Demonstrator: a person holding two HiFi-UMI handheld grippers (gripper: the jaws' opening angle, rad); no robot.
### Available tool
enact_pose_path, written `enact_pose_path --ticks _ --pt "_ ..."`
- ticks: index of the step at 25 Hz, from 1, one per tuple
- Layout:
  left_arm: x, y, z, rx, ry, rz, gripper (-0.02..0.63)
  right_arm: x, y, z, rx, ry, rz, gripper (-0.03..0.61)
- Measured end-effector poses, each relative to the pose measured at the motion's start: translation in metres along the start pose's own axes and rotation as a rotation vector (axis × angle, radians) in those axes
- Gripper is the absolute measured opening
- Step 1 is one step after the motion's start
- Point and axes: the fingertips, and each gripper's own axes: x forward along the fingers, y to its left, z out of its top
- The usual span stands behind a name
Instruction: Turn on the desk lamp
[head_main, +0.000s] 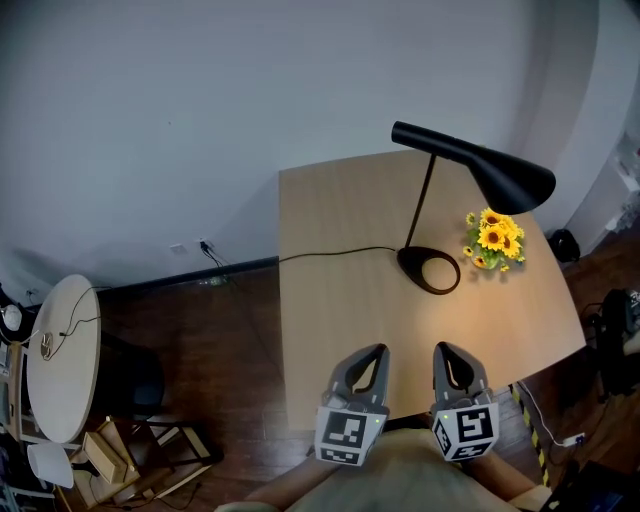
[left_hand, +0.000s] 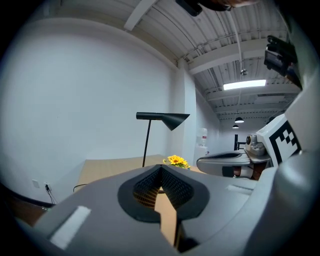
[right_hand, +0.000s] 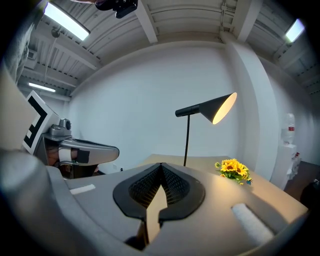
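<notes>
A black desk lamp (head_main: 470, 170) stands on the wooden table (head_main: 330, 290), its round base (head_main: 430, 269) near the middle and its cone shade (right_hand: 216, 107) glowing inside, casting light on the tabletop. Its cord (head_main: 330, 252) runs left off the table. My left gripper (head_main: 377, 352) and right gripper (head_main: 443, 350) hover side by side over the table's near edge, well short of the lamp. Both are shut, tips meeting with nothing between them. In the left gripper view the lamp (left_hand: 162, 120) stands ahead.
A small bunch of yellow sunflowers (head_main: 494, 240) lies right of the lamp base under the shade. A round white side table (head_main: 62, 355) and wooden pieces (head_main: 110, 460) sit on the dark floor at left. A wall socket (head_main: 203, 245) takes the cord.
</notes>
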Motion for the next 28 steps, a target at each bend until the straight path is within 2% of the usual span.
enact_pose_path --ticks 13,22,28 --pt "-0.05 -0.025 0.0 0.001 -0.029 -0.092 0.0 -0.055 0.033 0.003 -0.007 -0.007 -0.057 0.0" --pt "-0.063 -0.037 -0.006 -0.005 -0.026 -0.062 0.0 -0.07 0.034 0.001 -0.013 -0.014 -0.024 0.0" --pt "-0.065 -0.068 -0.016 0.008 0.01 -0.063 0.0 -0.096 0.021 -0.004 0.0 -0.027 -0.01 0.0"
